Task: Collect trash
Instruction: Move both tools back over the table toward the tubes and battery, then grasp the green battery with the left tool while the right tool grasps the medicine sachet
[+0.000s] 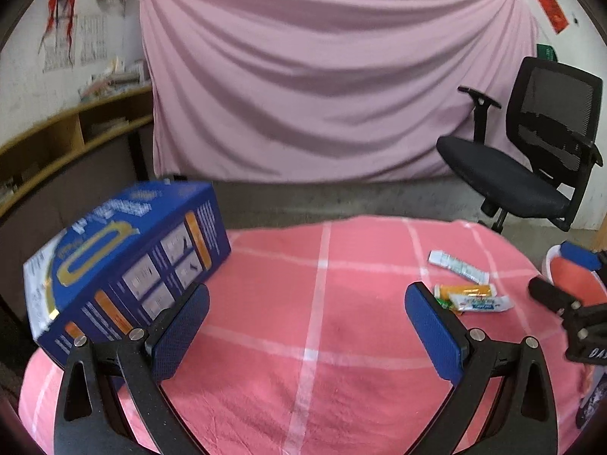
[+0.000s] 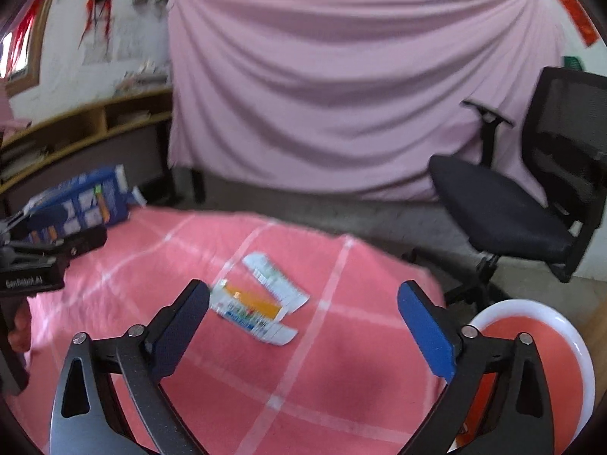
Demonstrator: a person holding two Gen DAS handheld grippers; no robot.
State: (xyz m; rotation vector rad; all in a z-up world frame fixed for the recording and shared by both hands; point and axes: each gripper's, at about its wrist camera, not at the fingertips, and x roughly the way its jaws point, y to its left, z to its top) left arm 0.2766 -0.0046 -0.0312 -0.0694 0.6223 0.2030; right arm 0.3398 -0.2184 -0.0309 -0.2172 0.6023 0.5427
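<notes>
A blue printed box (image 1: pixel 125 258) stands tilted at the left edge of the table with the pink checked cloth (image 1: pixel 303 303). My left gripper (image 1: pixel 307 326) is open and empty, its left finger just right of the box. Three flat wrappers lie on the cloth: a white one (image 1: pixel 457 264), an orange one (image 1: pixel 463 290) and a white-blue one (image 1: pixel 480 302). In the right wrist view the same wrappers (image 2: pixel 261 299) lie just ahead of my right gripper (image 2: pixel 303 322), which is open and empty. A white bin with a red inside (image 2: pixel 531 345) stands at the right.
A black office chair (image 1: pixel 531 151) stands beyond the table's right side. A pink sheet (image 1: pixel 322 76) hangs at the back. Wooden shelves (image 1: pixel 57 144) run along the left wall. The right gripper's body (image 1: pixel 576 311) shows at the right edge of the left wrist view.
</notes>
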